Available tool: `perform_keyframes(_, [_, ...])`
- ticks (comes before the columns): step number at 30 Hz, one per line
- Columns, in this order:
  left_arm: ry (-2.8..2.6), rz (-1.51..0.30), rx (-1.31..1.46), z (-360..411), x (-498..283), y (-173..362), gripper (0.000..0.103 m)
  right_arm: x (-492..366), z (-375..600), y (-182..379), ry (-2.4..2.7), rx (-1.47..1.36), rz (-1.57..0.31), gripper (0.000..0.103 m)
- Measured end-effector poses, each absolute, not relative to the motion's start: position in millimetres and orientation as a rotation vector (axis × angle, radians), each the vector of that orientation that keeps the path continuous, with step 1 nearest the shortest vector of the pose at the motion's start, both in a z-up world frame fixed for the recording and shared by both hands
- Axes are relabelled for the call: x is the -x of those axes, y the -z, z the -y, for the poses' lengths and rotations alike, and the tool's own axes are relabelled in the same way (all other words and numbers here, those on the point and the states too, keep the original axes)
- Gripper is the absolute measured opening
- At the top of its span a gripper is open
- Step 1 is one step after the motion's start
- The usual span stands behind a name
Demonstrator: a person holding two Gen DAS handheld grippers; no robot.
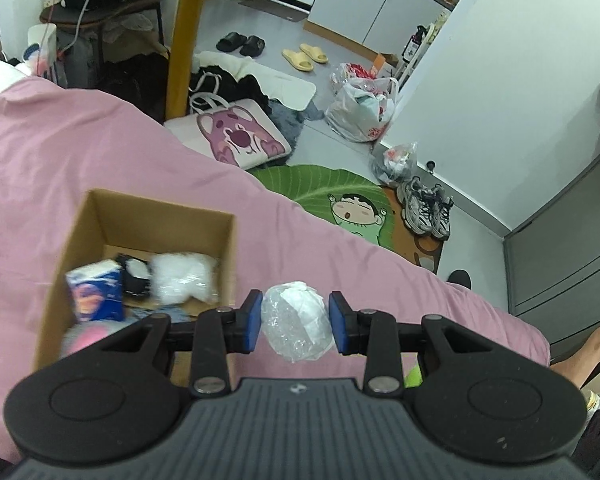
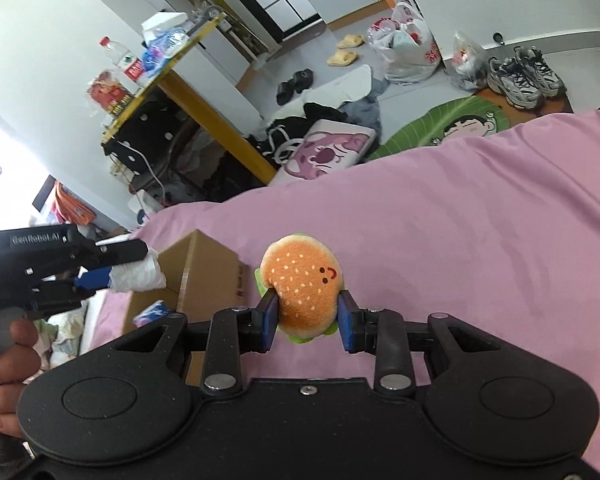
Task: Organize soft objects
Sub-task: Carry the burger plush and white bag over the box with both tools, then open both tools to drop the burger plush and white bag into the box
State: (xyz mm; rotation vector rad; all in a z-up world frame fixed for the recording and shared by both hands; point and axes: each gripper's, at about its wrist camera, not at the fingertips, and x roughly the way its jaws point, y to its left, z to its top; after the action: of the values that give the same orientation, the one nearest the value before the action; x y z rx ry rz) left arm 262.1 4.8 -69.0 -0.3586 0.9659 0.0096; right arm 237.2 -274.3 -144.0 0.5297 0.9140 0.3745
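Left hand-held gripper (image 1: 296,322) clamps a wrapped bundle (image 1: 298,320) beside the box (image 1: 148,216). Right hand-held gripper (image 2: 308,320) clamps a burger plush (image 2: 302,280) above the bed (image 2: 460,220).

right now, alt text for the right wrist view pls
The right tongs grip a plush hamburger above a pink bedspread. At left, the left tongs hold a plastic-wrapped white bundle near an open cardboard box.
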Motion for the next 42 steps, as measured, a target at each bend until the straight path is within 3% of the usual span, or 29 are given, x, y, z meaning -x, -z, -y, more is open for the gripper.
perform_keyframes(11, [-0.051, -0.936, 0.336, -54.8, -247.7, 58.7, 0.034, -218.8, 235.6, 120.9, -0.446, -0.540, -0.864, 0.031])
perform_keyframes(24, [-0.020, -1.061, 0.430, -79.3, -243.7, 105.4, 0.035, -206.3, 191.4, 123.0, -0.482, -0.553, -0.890, 0.031])
perform_keyframes(31, [-0.008, -1.115, 0.487, -88.7, -244.1, 123.9, 0.050, -206.9, 173.9, 128.7, -0.476, -0.558, -0.912, 0.031])
perform_keyframes(42, [-0.092, -1.074, 0.475, -119.3, -234.3, 112.2, 0.055, -222.1, 139.1, 128.8, -0.498, -0.498, -0.921, 0.031])
